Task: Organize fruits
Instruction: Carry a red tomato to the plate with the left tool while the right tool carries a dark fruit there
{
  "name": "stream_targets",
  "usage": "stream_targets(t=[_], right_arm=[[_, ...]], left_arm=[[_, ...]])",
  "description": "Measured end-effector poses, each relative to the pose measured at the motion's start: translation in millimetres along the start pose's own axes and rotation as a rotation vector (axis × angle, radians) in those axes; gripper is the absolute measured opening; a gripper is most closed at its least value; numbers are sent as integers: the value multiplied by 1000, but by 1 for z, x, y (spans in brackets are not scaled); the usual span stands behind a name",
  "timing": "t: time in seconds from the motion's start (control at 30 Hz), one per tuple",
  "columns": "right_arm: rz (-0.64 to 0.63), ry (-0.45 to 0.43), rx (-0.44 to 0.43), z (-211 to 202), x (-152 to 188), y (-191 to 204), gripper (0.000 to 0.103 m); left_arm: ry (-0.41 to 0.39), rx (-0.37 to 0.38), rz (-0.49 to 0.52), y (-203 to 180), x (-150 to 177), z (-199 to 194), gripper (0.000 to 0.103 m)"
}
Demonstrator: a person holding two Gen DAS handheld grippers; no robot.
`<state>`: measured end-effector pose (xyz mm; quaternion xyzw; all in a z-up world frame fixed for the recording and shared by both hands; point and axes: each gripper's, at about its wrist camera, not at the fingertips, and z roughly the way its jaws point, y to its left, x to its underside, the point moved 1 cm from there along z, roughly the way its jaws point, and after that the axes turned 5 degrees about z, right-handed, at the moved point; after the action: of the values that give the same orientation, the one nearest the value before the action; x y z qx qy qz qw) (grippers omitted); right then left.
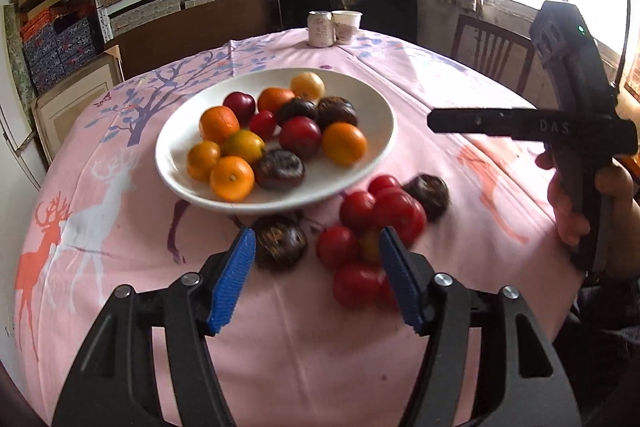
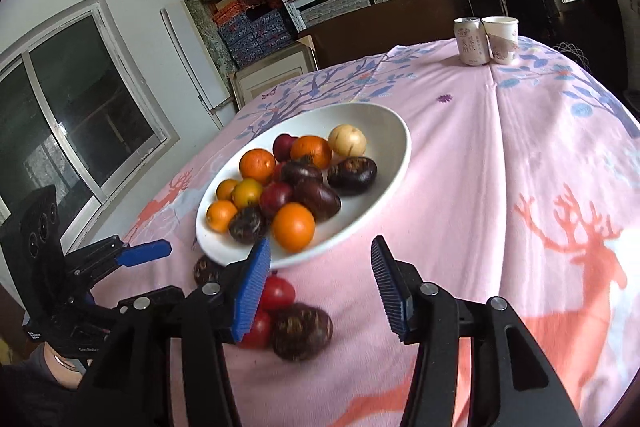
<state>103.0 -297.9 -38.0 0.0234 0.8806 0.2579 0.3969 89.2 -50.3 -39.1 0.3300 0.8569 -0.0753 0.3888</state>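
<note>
Both grippers gape wide, holding nothing. The left gripper (image 1: 318,267) hovers over loose fruits (image 1: 372,227) beside the bowl (image 1: 180,147); the right gripper (image 2: 320,287) hangs above bare cloth (image 2: 500,147), fruits left of its jaws.

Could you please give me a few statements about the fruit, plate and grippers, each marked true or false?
1. The plate holds oranges and dark fruits. True.
2. The left hand-held gripper is shut on a tomato. False: it is open and holds nothing.
3. Red tomatoes lie on the tablecloth beside the plate. True.
4. The can stands on the plate. False: it stands on the tablecloth at the far edge, beside a cup.
5. The right hand-held gripper is open. True.
</note>
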Motion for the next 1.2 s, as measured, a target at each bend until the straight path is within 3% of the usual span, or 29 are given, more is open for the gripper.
stream_targets(t=[0.17, 0.3, 0.5, 0.63, 0.7, 0.9, 1.07, 1.13, 1.2], right_arm=[[0, -6, 24, -6, 9, -2, 55], [-62, -25, 34, -11, 16, 7, 55], [-43, -40, 3, -16, 15, 3, 55], [-51, -42, 4, -15, 16, 5, 55], [-59, -50, 2, -16, 17, 6, 55], [-55, -58, -5, -18, 16, 5, 55], [-60, -52, -11, -16, 16, 6, 55], [-71, -40, -8, -14, 16, 8, 55], [-98, -18, -6, -11, 19, 13, 55]], left_arm=[[11, -50, 51, -25, 19, 0, 61], [27, -17, -35, -11, 18, 0, 42], [45, -10, -76, 5, 28, -1, 42], [48, 18, -29, -11, 21, 9, 40], [31, -6, -3, -18, 17, 11, 38], [91, 84, -126, 5, 22, 22, 39], [90, 74, -109, 0, 23, 24, 37], [93, 95, -119, -1, 18, 29, 29], [76, 89, -110, -3, 16, 28, 29]])
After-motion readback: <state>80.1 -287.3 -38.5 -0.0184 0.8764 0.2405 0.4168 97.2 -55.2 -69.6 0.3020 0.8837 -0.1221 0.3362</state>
